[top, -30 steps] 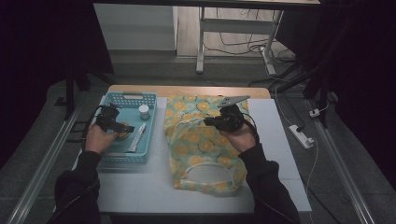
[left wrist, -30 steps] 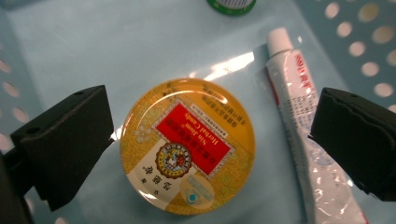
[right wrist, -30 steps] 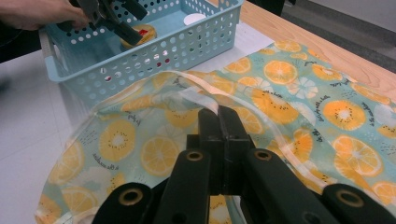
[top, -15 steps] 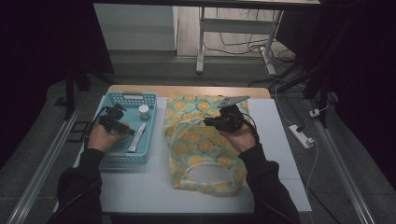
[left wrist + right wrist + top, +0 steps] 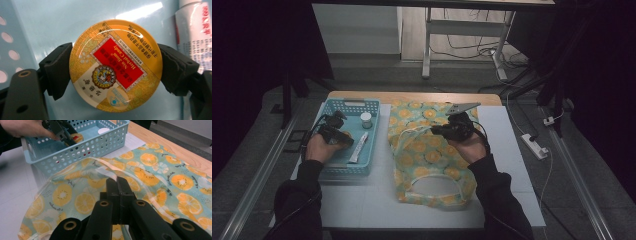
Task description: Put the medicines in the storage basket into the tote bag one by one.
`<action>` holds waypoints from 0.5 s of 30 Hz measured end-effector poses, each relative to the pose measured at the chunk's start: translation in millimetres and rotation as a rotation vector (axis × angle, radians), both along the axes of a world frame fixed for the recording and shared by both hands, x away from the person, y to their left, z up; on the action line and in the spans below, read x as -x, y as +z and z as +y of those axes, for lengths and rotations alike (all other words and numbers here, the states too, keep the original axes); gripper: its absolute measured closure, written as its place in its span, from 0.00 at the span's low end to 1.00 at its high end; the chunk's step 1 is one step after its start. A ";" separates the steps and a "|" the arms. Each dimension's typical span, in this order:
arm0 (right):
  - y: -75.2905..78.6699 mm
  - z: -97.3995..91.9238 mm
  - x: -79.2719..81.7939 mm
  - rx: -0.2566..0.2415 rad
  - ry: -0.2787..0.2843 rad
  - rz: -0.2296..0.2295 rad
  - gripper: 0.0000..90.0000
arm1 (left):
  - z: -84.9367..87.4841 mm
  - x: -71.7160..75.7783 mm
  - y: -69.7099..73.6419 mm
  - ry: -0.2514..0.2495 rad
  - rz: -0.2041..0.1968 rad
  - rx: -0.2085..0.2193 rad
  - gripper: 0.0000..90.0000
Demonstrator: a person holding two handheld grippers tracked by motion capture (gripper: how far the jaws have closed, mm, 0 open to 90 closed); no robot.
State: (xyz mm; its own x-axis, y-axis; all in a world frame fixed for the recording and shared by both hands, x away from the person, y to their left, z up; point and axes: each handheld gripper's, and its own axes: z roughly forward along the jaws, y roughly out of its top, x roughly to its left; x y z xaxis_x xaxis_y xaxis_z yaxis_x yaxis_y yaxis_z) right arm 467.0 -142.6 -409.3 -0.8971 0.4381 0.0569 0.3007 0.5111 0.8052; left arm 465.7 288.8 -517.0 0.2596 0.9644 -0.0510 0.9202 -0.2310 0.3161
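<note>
Candy tin (image 5: 115, 65) hemmed between basket wall (image 5: 15, 47) and tube (image 5: 197, 32); open room above.

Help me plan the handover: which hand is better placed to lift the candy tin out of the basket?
Left: its fingers already flank the candy tin in the basket. The right gripper is shut on the bag's handle.

place: lab or recording room, dimly lit | table: white-topped work table with pale wooden far edge (image 5: 362, 200) | floor: grey carpet with long metal rails (image 5: 257, 175), white power strip (image 5: 534, 146), loose black cables (image 5: 462, 47) | behind: white metal-legged stand (image 5: 427, 45) | walls: dark, black drapes (image 5: 252, 50)
</note>
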 end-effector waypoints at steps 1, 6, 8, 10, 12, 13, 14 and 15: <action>0.0 -0.2 -0.2 0.000 0.001 0.001 1.00 | 0.8 0.6 1.0 0.000 -0.006 0.008 0.22; -0.3 -0.4 -0.9 0.001 0.001 -0.002 1.00 | 3.1 4.9 10.3 -0.006 -0.065 0.064 0.22; -0.4 -0.3 -0.9 0.000 0.001 -0.002 1.00 | 2.5 7.0 14.0 -0.019 -0.089 0.074 0.22; -0.5 -0.3 -0.9 0.000 0.000 0.000 1.00 | 1.7 10.1 19.2 -0.037 -0.116 0.085 0.22; -0.7 -0.5 -1.2 -0.001 -0.001 0.001 1.00 | 1.1 12.9 24.0 -0.042 -0.147 0.108 0.22; -0.7 -0.5 -1.2 -0.001 -0.003 0.002 1.00 | 0.9 14.3 26.3 -0.045 -0.157 0.123 0.22; -0.8 -0.7 -1.3 -0.001 -0.003 0.002 1.00 | 0.9 15.4 28.7 -0.054 -0.165 0.130 0.22; -0.8 -0.7 -1.4 -0.002 -0.002 0.000 1.00 | 0.5 16.8 31.2 -0.060 -0.171 0.132 0.22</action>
State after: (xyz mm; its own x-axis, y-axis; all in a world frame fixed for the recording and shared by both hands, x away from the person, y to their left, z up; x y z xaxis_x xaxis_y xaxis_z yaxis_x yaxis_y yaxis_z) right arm 468.4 -143.3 -410.1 -0.8962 0.4399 0.0578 0.3018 0.5089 0.8062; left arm 448.9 289.3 -485.8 0.3324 0.9346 -0.1262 0.8362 -0.2302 0.4978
